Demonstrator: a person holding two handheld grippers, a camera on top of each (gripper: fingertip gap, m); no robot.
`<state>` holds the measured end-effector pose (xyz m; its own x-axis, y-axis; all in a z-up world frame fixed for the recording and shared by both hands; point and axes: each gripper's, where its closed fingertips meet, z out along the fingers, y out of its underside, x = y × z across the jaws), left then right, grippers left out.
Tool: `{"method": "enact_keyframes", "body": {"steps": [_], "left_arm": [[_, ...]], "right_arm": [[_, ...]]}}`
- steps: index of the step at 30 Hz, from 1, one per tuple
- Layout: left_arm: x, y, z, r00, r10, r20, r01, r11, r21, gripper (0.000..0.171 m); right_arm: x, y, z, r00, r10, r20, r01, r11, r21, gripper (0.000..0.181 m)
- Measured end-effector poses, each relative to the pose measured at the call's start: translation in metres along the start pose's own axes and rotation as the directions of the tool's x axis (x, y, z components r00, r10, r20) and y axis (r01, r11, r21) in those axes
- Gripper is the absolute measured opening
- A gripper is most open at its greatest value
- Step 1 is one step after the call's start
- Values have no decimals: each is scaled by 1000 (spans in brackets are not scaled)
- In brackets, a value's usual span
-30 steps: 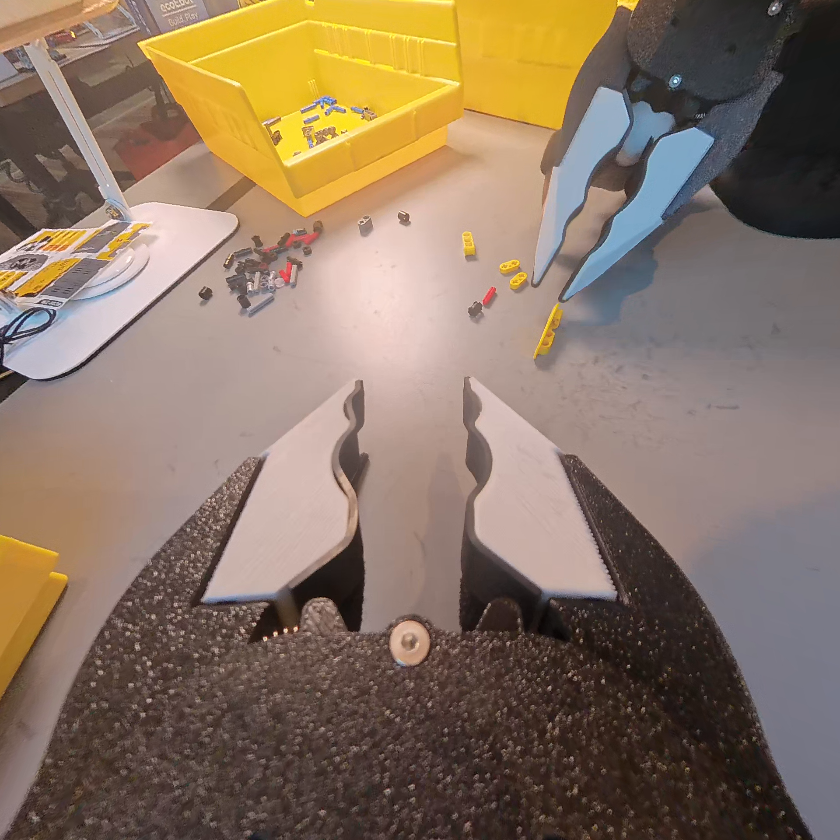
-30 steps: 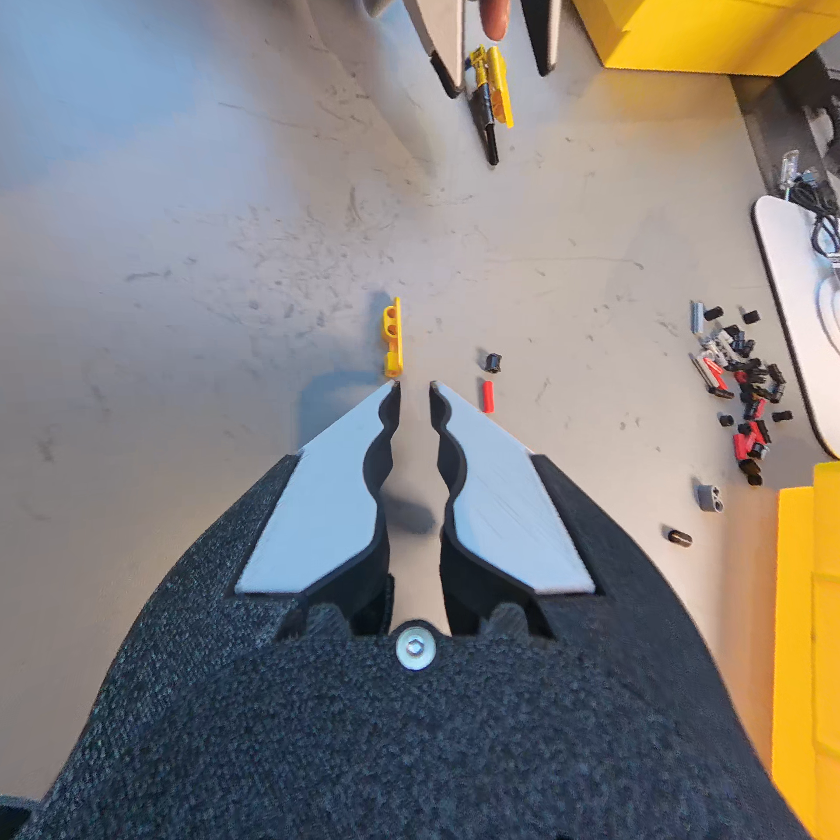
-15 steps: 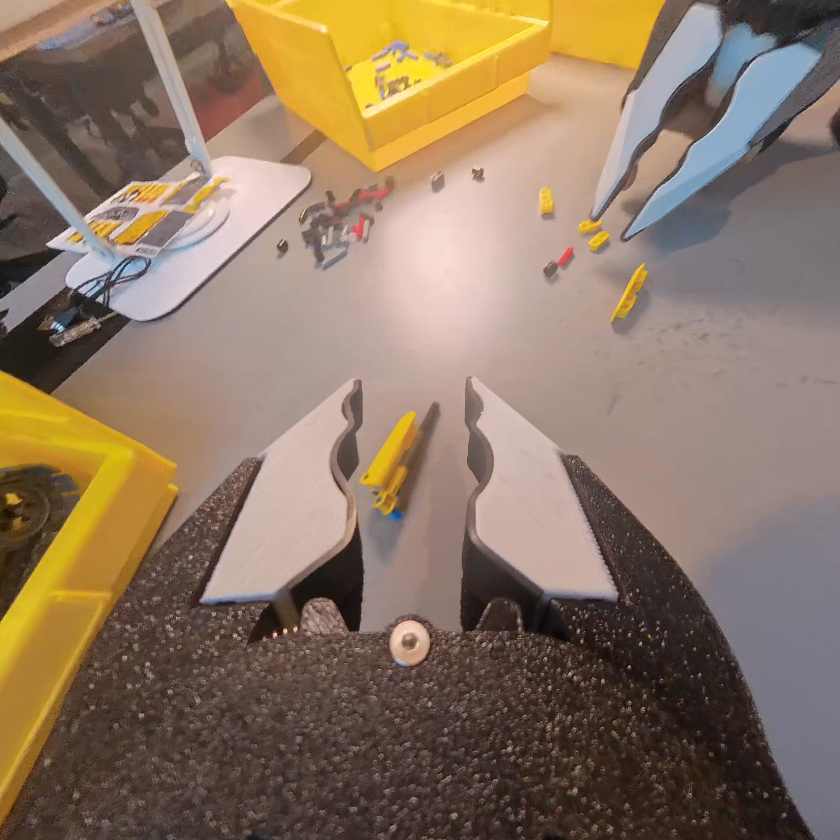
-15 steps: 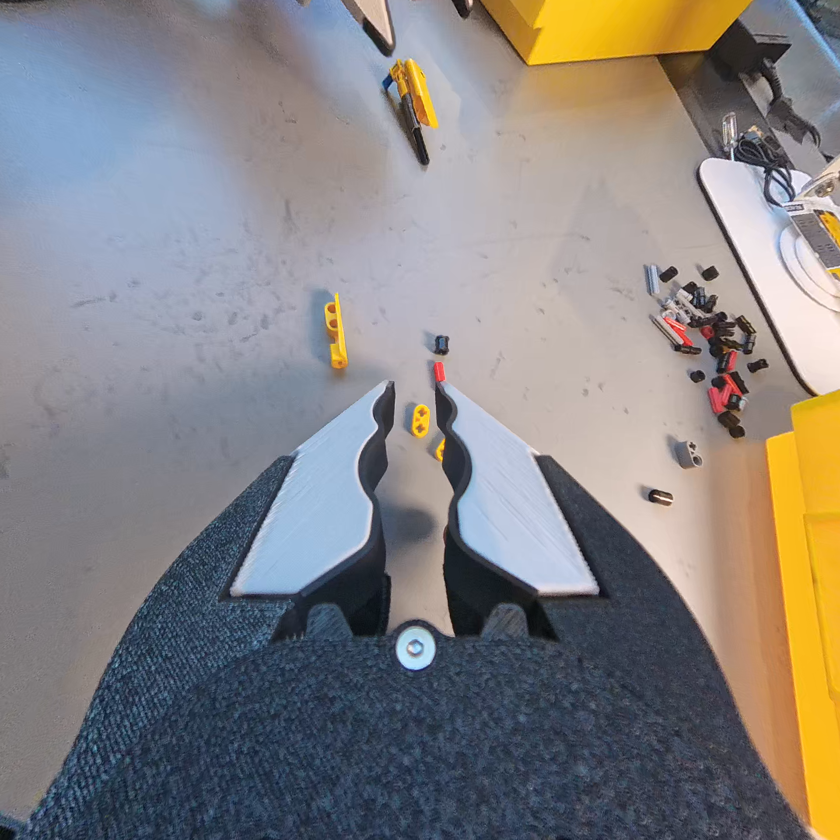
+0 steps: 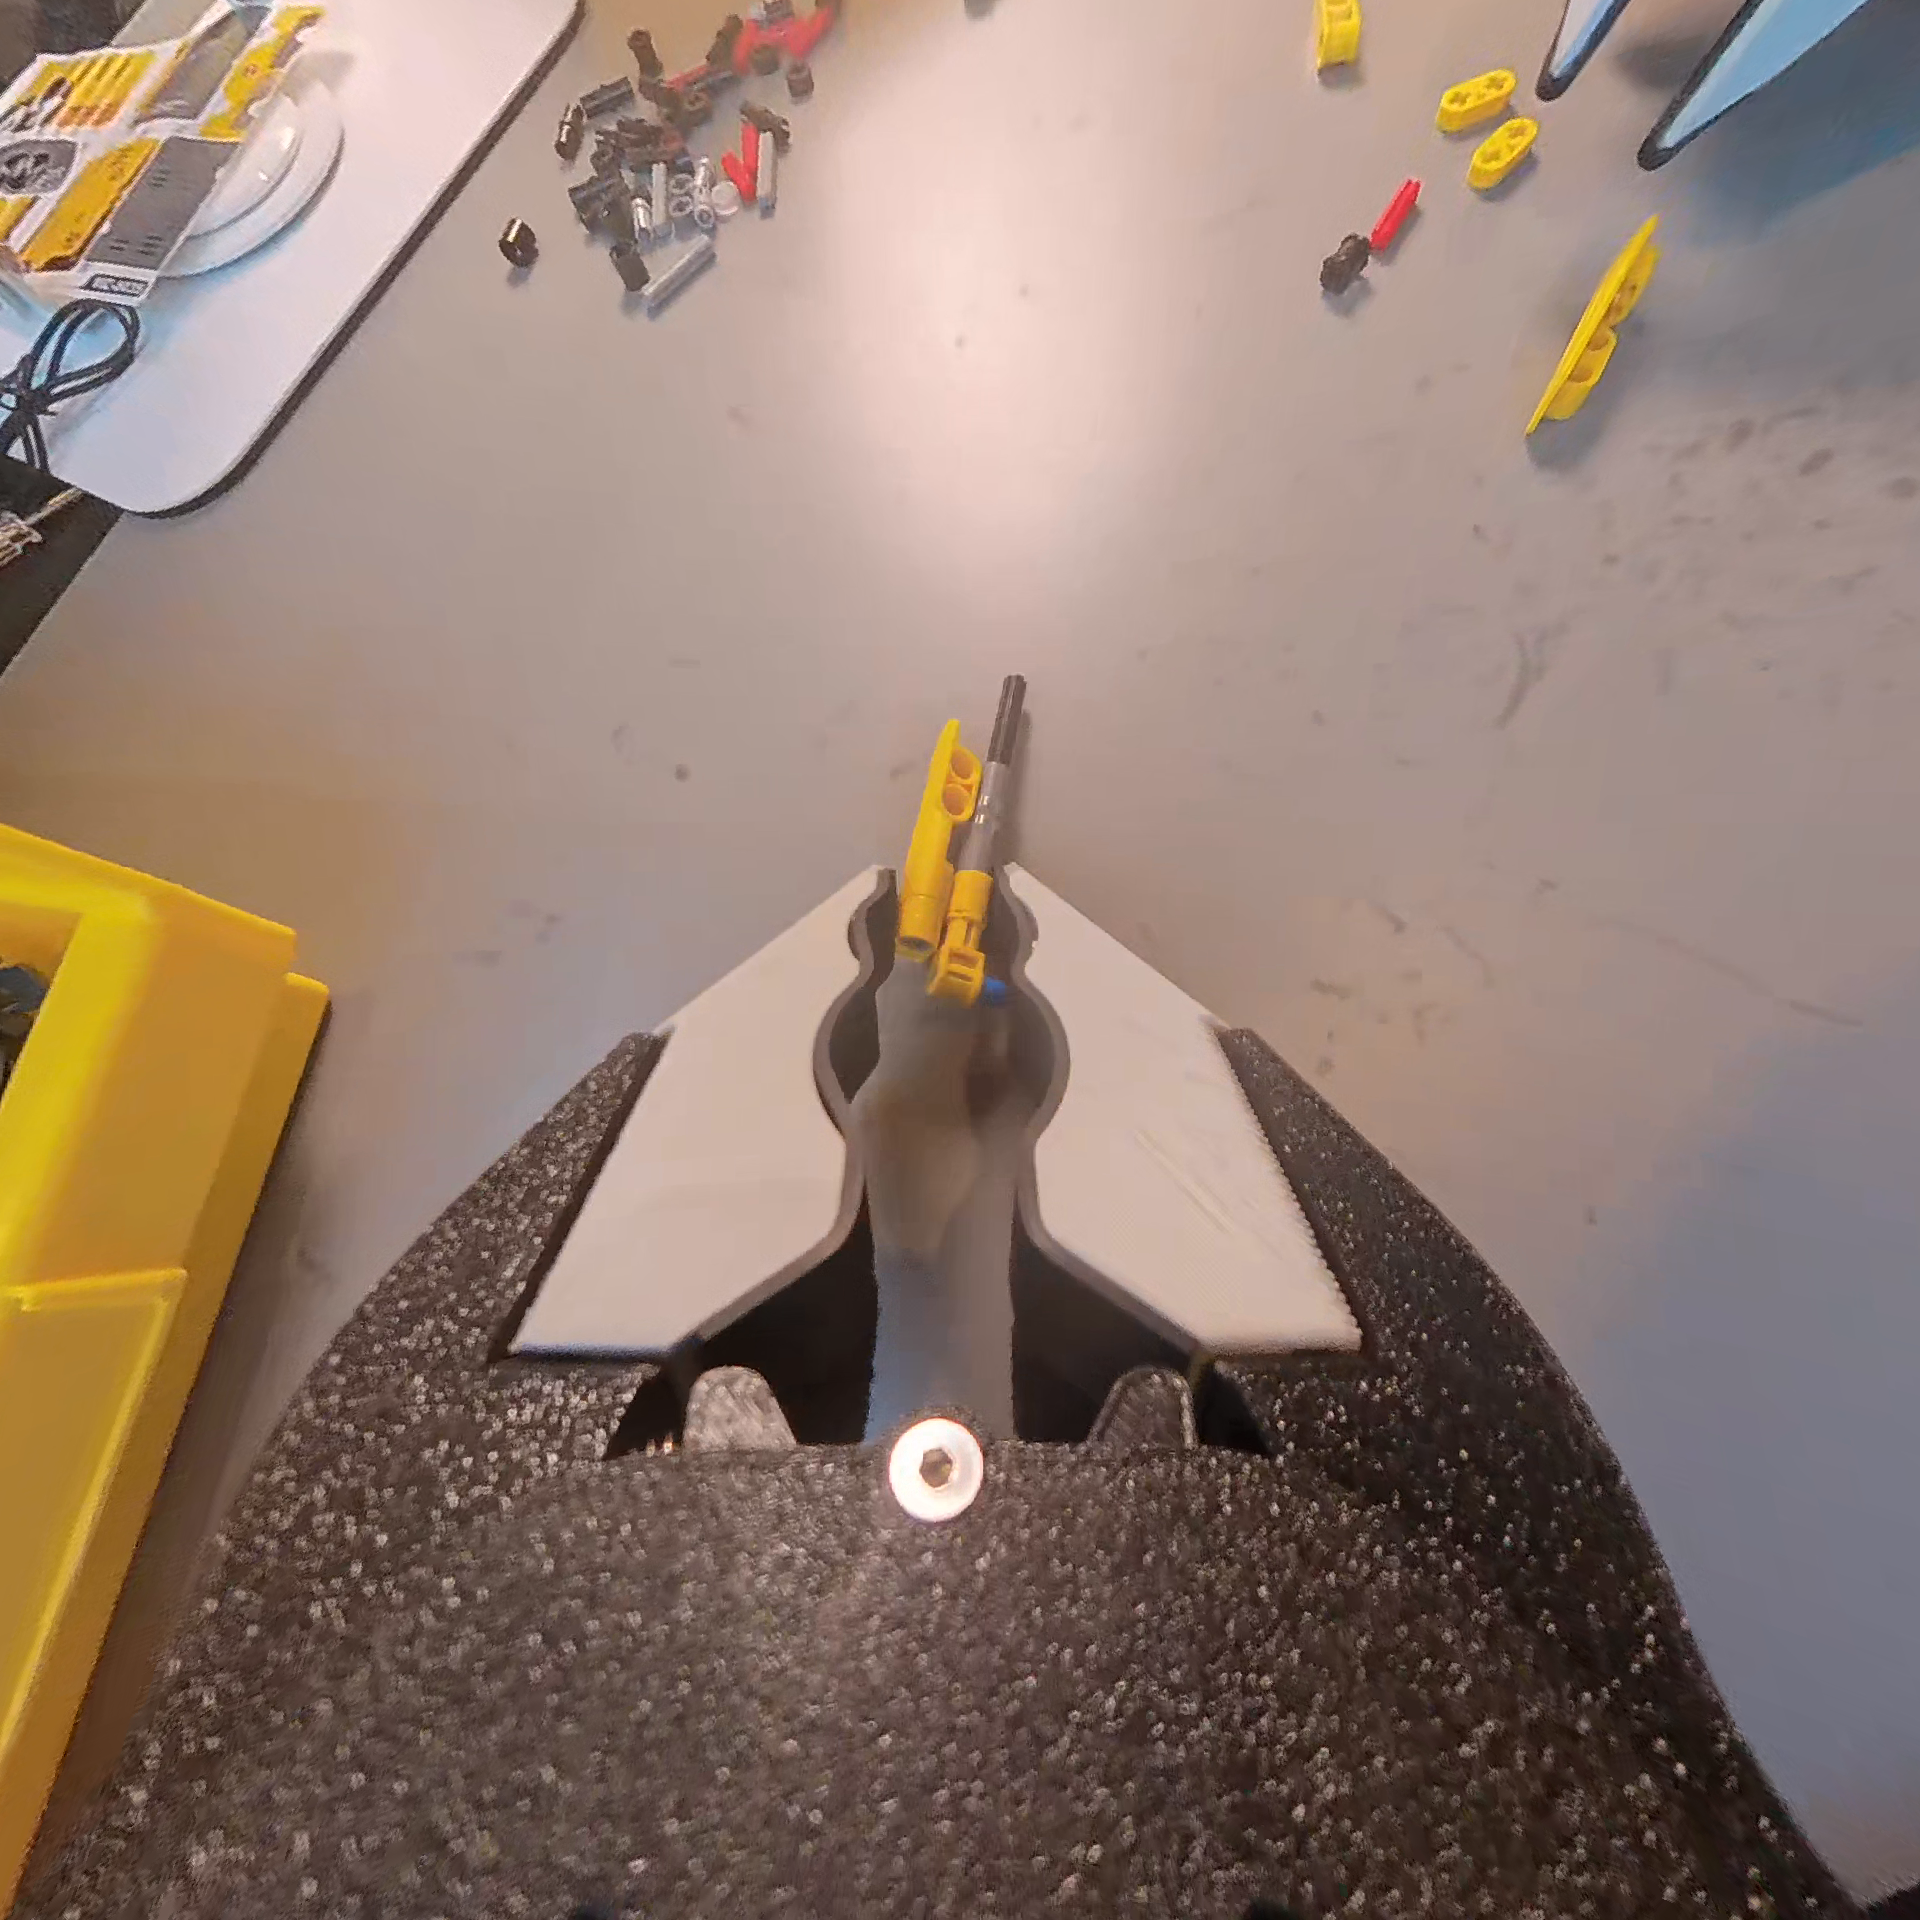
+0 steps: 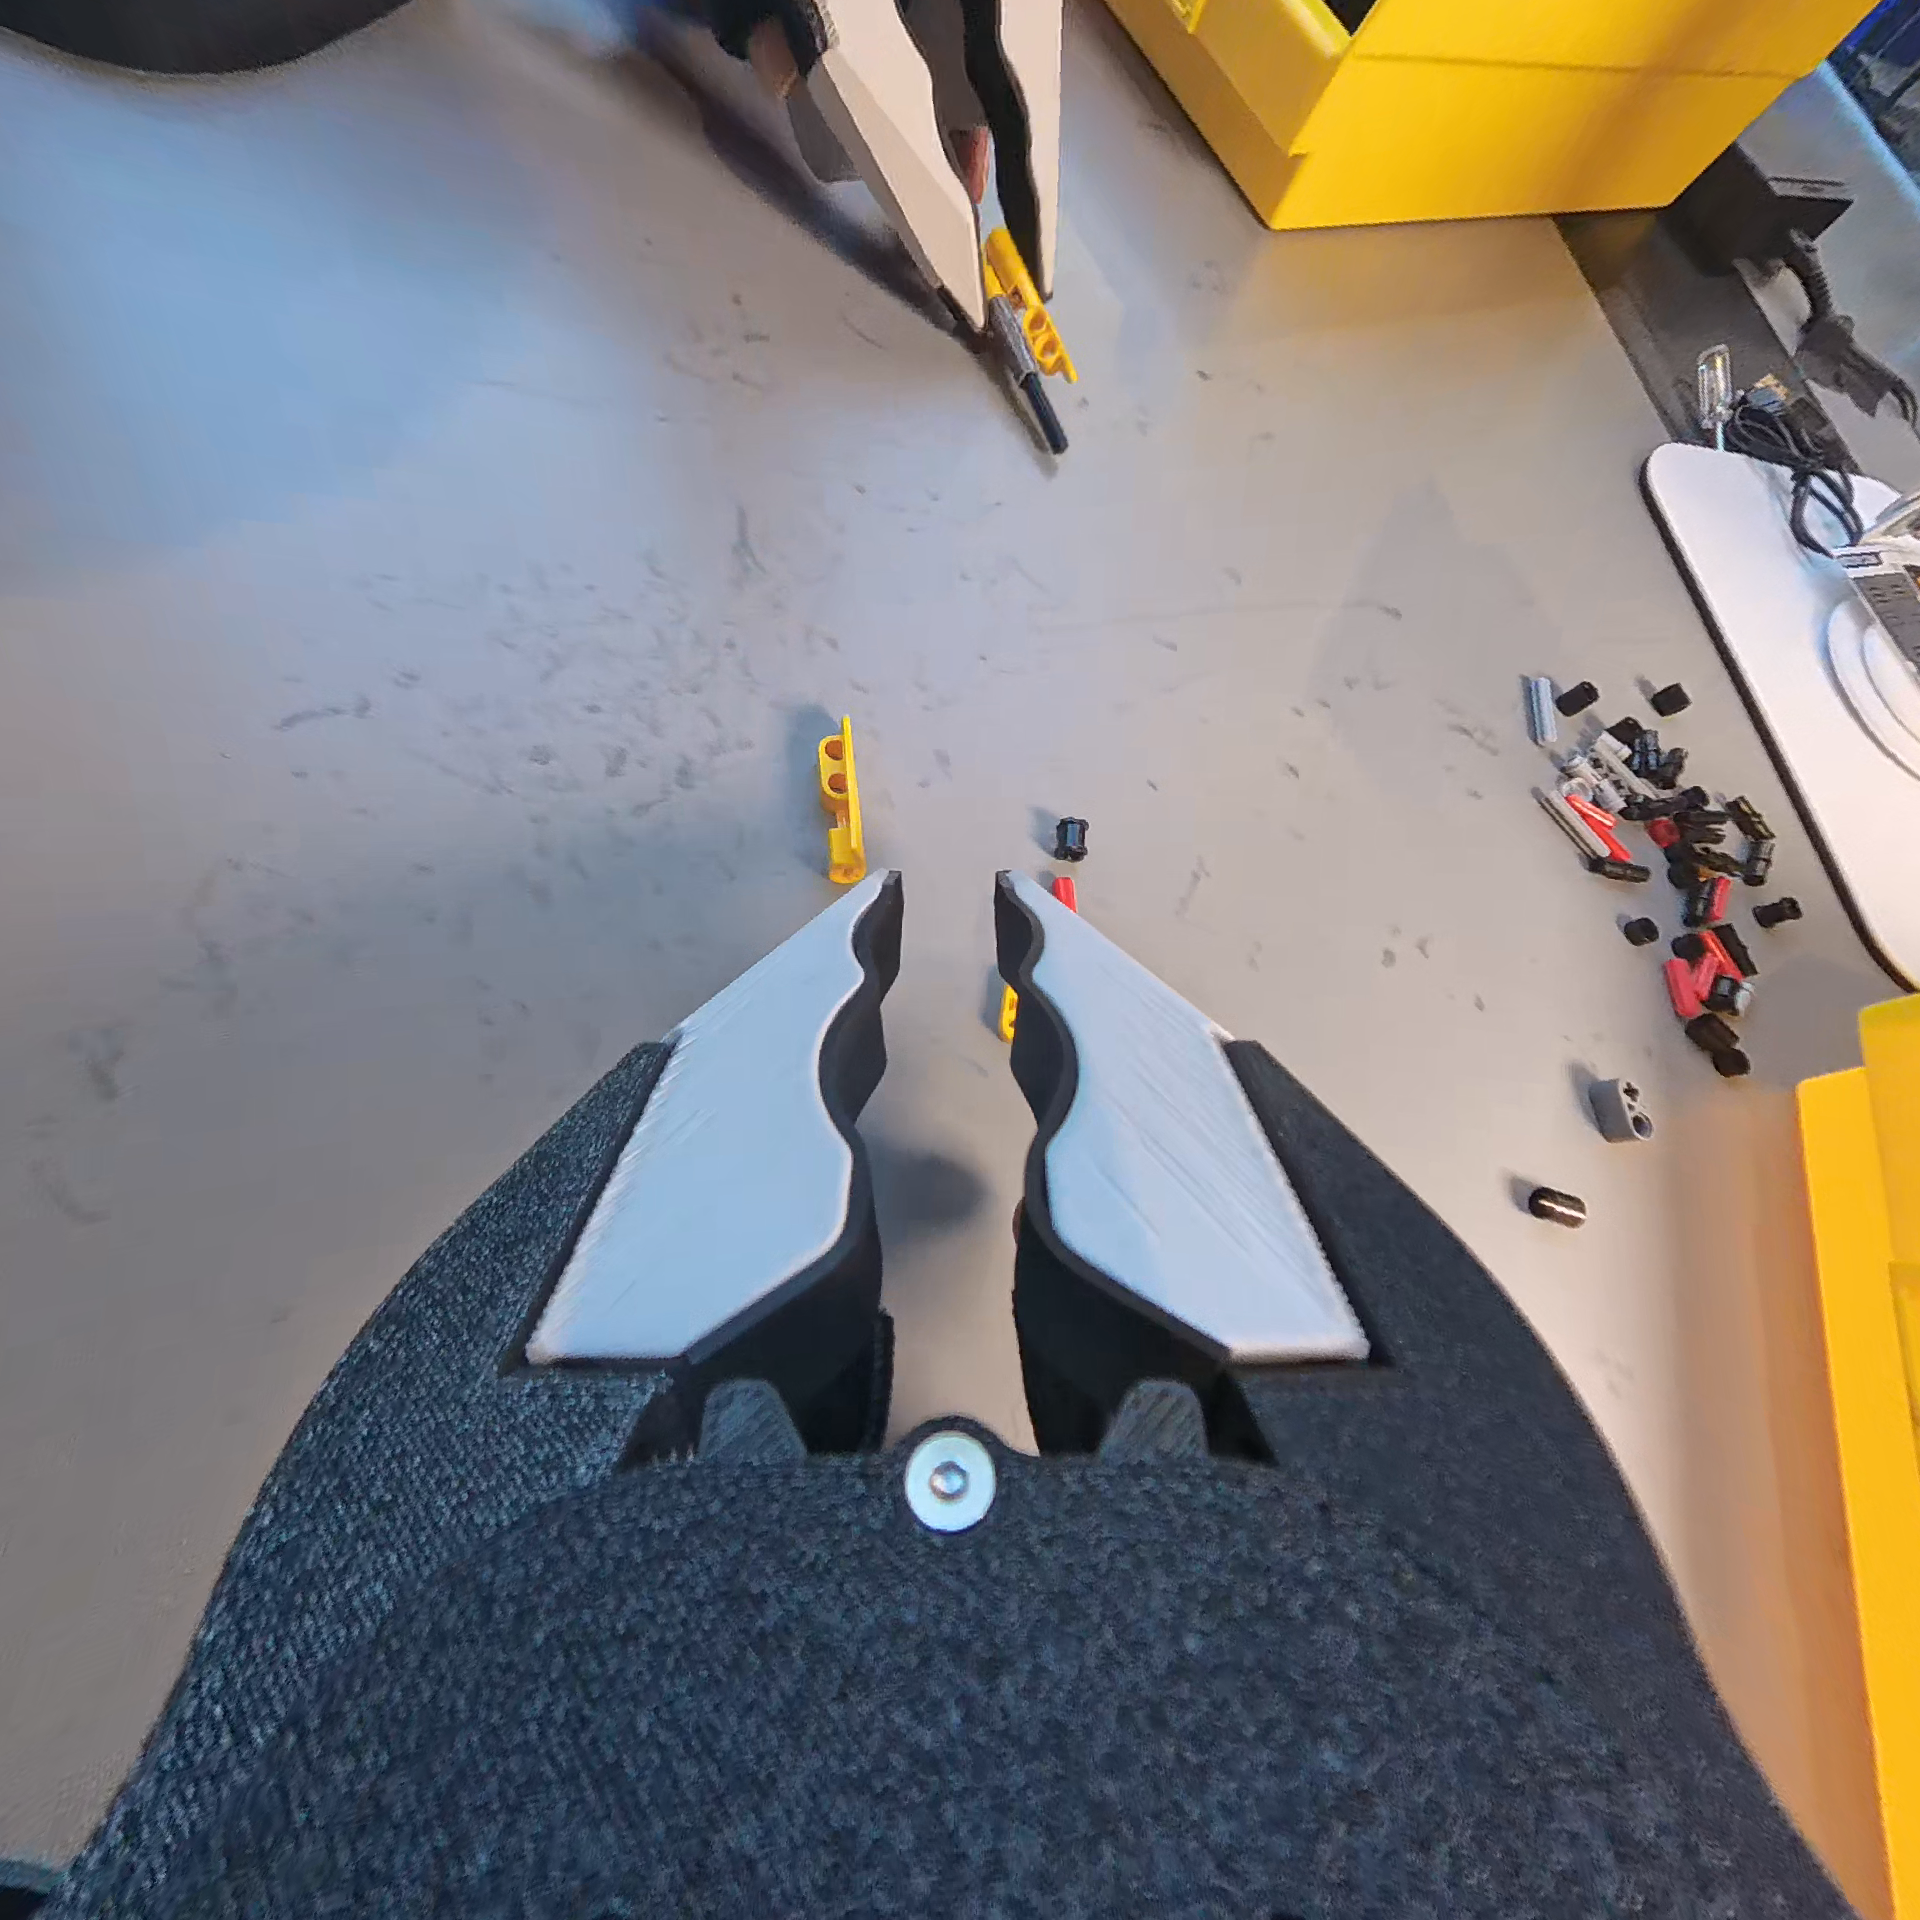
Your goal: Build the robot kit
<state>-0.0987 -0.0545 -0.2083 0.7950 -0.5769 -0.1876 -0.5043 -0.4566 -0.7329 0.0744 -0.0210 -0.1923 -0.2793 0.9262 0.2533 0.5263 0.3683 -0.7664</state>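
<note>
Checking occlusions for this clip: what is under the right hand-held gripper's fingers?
Under the right hand-held gripper, bare grey table shows in the gap. A small yellow piece and a red pin peek from beneath one finger; the rest of each is covered.

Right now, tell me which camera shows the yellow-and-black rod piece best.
The left wrist view: the yellow-and-black rod piece sits large and sharp between the left gripper fingertips, which are shut on it. The right wrist view shows it small and far off, partly hidden by those fingers.
</note>
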Motion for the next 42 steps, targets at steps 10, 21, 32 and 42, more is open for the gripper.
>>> {"method": "enact_keyframes", "body": {"steps": [10,21,32,42], "left_arm": [[29,-10,3,994,44,-101,-43,999,18,17],[37,-14,1,989,42,-141,-37,999,33,30],[37,-6,1,987,74,-144,-75,997,3,24],[50,-12,4,978,48,-201,-48,999,5,22]], "right_arm": [[16,3,0,997,35,-72,-34,999,6,17],[26,9,4,991,44,-128,-46,999,-11,17],[32,10,5,988,65,-143,-68,998,-11,18],[33,7,14,998,44,-37,-47,995,-89,20]]}}
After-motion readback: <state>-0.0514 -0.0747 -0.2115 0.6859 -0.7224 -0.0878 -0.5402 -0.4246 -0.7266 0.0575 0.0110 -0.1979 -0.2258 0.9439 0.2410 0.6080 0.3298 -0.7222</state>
